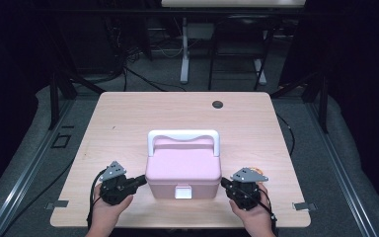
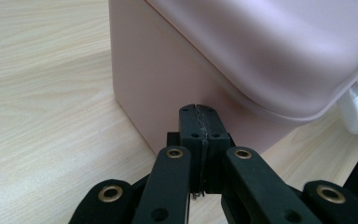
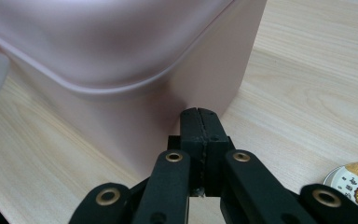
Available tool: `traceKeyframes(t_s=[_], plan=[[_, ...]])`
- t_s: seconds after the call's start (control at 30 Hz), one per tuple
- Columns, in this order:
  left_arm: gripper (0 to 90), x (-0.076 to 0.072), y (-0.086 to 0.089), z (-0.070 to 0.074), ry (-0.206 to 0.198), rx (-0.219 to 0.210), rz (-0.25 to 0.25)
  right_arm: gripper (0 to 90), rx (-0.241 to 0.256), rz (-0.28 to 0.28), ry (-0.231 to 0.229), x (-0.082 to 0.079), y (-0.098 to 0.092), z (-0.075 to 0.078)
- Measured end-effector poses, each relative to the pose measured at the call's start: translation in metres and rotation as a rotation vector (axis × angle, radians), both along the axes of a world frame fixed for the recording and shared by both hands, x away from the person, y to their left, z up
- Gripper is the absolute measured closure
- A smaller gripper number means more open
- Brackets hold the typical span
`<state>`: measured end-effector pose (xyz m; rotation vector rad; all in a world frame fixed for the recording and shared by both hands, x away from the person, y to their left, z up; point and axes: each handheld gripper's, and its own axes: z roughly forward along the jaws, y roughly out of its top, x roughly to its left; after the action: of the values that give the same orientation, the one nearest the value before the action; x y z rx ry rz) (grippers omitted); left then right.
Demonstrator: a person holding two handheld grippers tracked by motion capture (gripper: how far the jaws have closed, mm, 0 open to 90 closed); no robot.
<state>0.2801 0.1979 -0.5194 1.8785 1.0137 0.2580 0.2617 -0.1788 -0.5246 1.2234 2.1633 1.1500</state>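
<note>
Pink box (image 1: pixel 182 170) with white handle (image 1: pixel 183 135) near tabletop (image 1: pixel 128 113) front edge, centred. Left gripper (image 1: pixel 141 179) fingers pressed together, empty, tips at box left side. Right gripper (image 1: pixel 223 182) same, at right side.

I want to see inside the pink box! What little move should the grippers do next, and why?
Probably slide the left gripper toward the white latch to flip it. The pink box has its lid down, and both it and the right gripper sit shut against the box's sides, holding nothing.
</note>
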Motion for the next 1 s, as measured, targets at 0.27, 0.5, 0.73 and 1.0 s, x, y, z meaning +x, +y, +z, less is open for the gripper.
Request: traceKeyframes(t_s=[0.27, 0.5, 0.73, 1.0], plan=[[89.1, 0.004, 0.002, -0.001, 0.005, -0.009, -0.002, 84.9, -0.004, 0.011, 0.011, 0.003, -0.003, -0.001], [71.8, 0.008, 0.012, 0.004, 0.004, -0.031, 0.032, 73.9, 0.002, 0.021, 0.012, 0.007, -0.010, 0.002], [64.5, 0.010, 0.023, 0.012, 0.013, -0.040, 0.040, 65.7, 0.019, 0.057, 0.010, 0.007, -0.019, 0.009], [57.4, 0.010, 0.025, 0.022, -0.001, -0.050, 0.046, 54.5, 0.041, 0.076, 0.012, 0.010, -0.027, 0.022]])
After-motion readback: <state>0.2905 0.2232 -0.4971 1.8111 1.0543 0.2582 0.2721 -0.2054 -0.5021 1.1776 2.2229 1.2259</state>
